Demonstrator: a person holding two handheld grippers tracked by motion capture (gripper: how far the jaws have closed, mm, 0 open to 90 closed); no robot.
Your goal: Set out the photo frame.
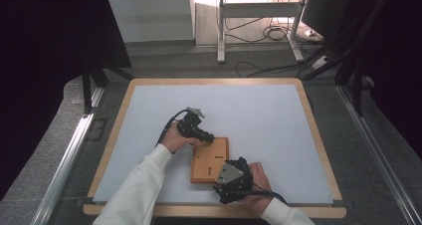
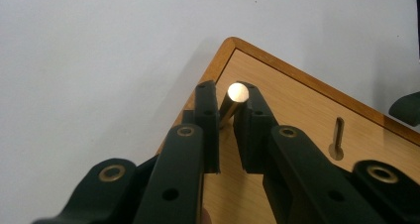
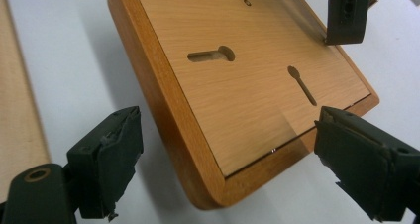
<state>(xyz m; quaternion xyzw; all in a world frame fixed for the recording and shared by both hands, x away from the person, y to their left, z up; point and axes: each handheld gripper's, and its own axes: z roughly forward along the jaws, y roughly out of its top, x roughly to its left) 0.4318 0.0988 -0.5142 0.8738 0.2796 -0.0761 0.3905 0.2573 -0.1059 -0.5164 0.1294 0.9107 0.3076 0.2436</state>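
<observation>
Wooden board (image 1: pixel 209 160) lies flat on the pale table (image 1: pixel 259 115), seen from the high view, with the left gripper (image 1: pixel 205 137) at its far-left corner and the right gripper (image 1: pixel 230 181) at its near-right corner. Left gripper view: the jaws close on a brass pin (image 2: pixel 233 101) standing at the board's corner, its long axis running up toward the camera; the pin's foot is hidden between the pads. A second pin (image 2: pixel 338 137) stands apart to the right. Right gripper view: the jaws stand wide open astride the near corner of the board (image 3: pixel 237 85), touching nothing, two keyhole slots (image 3: pixel 212 54) beyond them.
</observation>
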